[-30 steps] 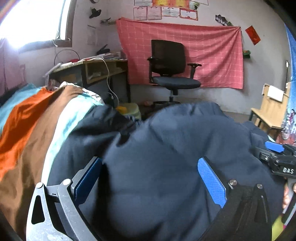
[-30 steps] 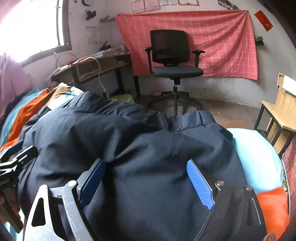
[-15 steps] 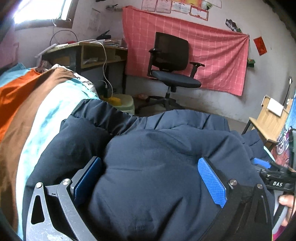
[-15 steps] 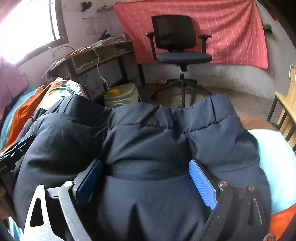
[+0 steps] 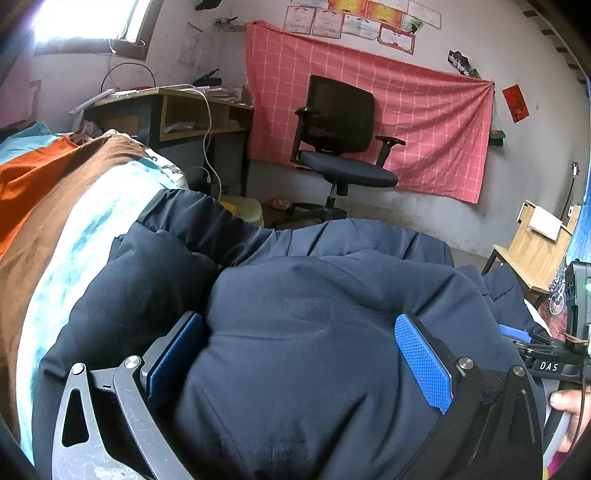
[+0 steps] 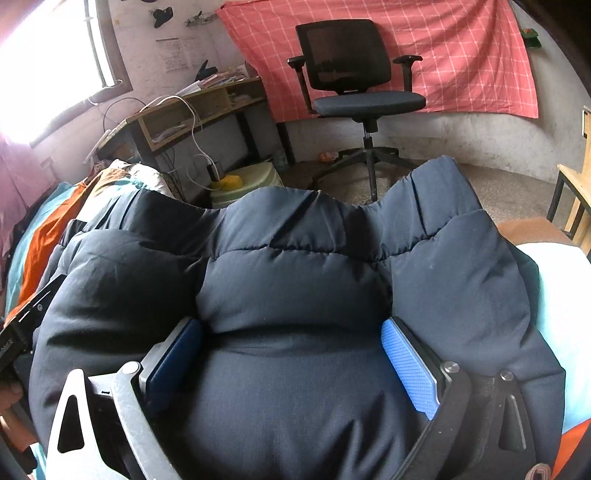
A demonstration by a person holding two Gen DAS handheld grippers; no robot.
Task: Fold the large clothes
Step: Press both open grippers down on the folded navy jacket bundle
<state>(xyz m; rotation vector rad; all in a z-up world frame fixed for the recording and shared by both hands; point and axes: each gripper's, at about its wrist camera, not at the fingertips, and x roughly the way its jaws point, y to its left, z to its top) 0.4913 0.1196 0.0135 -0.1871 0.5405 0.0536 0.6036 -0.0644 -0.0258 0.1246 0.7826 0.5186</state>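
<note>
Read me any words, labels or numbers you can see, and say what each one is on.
"DAS": on the right gripper, at the edge of the left wrist view.
Wall papers: print too small to read.
Red card: unreadable.
Wall sheet: too blurred.

I see an office chair (image 5: pixel 341 147) in front of a pink checked cloth (image 5: pixel 424 122) on the wall, a desk (image 5: pixel 166 110) with a white cable (image 5: pixel 210 147) left, a green bin (image 6: pixel 255 177), and striped bedding (image 5: pixel 55 206).
</note>
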